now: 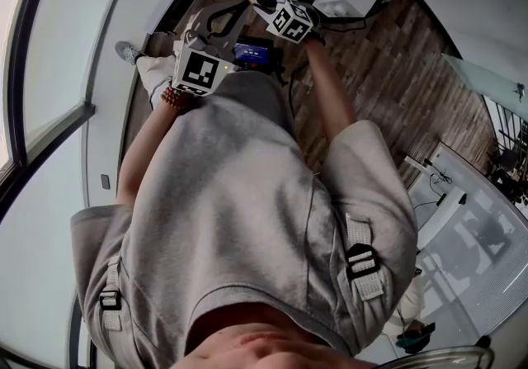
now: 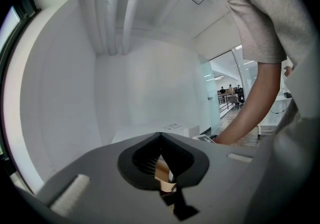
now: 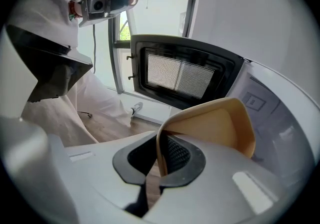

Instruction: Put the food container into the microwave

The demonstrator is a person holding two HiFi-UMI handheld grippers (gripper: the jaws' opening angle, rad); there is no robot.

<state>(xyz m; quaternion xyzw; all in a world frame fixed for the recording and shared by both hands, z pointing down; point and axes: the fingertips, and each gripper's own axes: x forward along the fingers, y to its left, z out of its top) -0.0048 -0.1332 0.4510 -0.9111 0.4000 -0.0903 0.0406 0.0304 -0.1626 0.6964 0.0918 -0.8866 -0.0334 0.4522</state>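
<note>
Tan food container (image 3: 215, 127) rim clamped in right gripper (image 3: 160, 140) jaws, microwave door (image 3: 182, 75) open, label (image 3: 254, 101) unreadable, left gripper (image 2: 160, 140) jaws together.

Person's in a light grey short-sleeve top (image 1: 223, 194) with pale webbing straps (image 1: 360, 264) over both shoulders, each with a black plastic buckle. There's a brown beaded bracelet (image 1: 169, 100) on the left wrist, plus pale trousers (image 1: 157, 70) and a grey-white sneaker (image 1: 128, 51). The left gripper (image 2: 160, 144) and right gripper (image 3: 159, 144) look the same: smooth grey shells with dark ribbed jaw pads. Each has a white marker cube (image 1: 200, 72) printed with black squares.
</note>
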